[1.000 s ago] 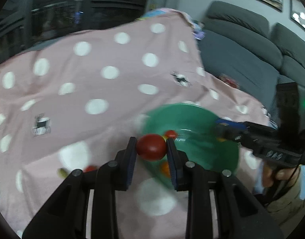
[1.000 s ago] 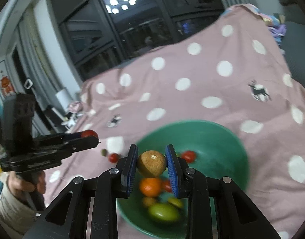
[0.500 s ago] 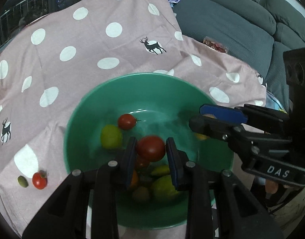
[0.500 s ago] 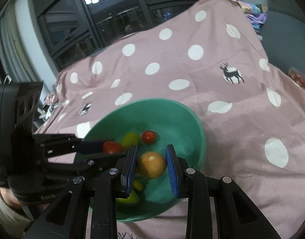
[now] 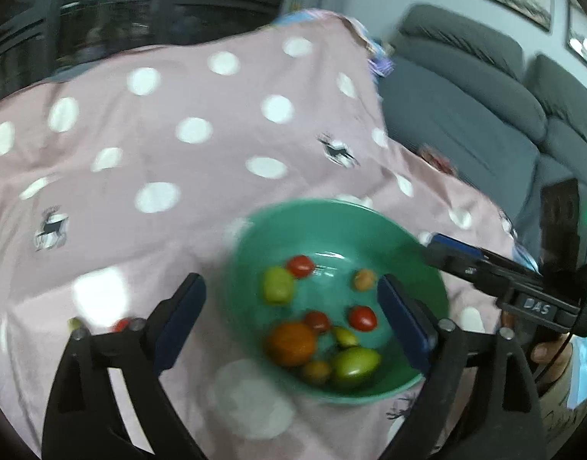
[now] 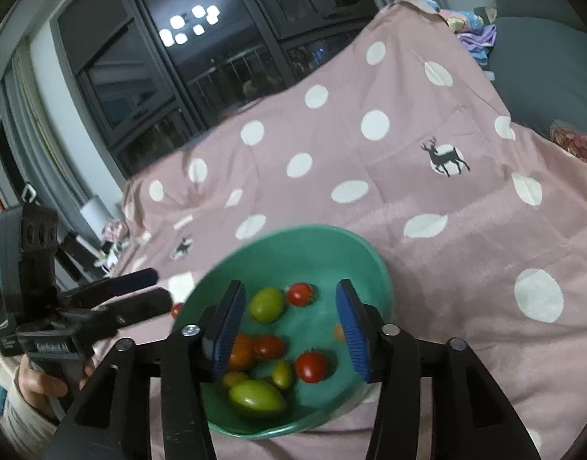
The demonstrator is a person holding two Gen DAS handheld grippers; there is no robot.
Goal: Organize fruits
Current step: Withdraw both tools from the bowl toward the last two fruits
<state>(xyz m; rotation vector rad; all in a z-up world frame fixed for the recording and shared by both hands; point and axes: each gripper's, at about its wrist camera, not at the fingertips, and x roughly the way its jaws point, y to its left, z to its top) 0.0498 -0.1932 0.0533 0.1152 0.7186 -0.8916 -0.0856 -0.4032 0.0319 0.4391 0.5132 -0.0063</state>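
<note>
A green bowl (image 5: 332,230) (image 6: 312,253) stands on the pink dotted cloth and holds several fruits: red tomatoes (image 5: 362,317), green ones (image 6: 266,304), an orange one (image 5: 291,343) and a small tan fruit (image 5: 364,280). My left gripper (image 5: 289,291) hangs above the bowl's near left rim, its jaws opening wide with nothing between them. My right gripper (image 6: 289,306) hovers over the bowl, jaws opening and empty, the fruits lying below them. Each gripper shows in the other's view: the right gripper (image 5: 435,249) and the left gripper (image 6: 151,289).
A red tomato (image 5: 121,324) (image 6: 176,309) and a small green fruit (image 5: 75,322) lie on the cloth left of the bowl. A grey sofa (image 5: 466,122) stands to the right, and dark windows (image 6: 201,57) are behind. A hand (image 6: 36,379) holds the left gripper.
Both grippers have opened. The left let go of its red tomato and the right its tan round fruit, into the bowl. The left gripper has drawn back from over the bowl.
</note>
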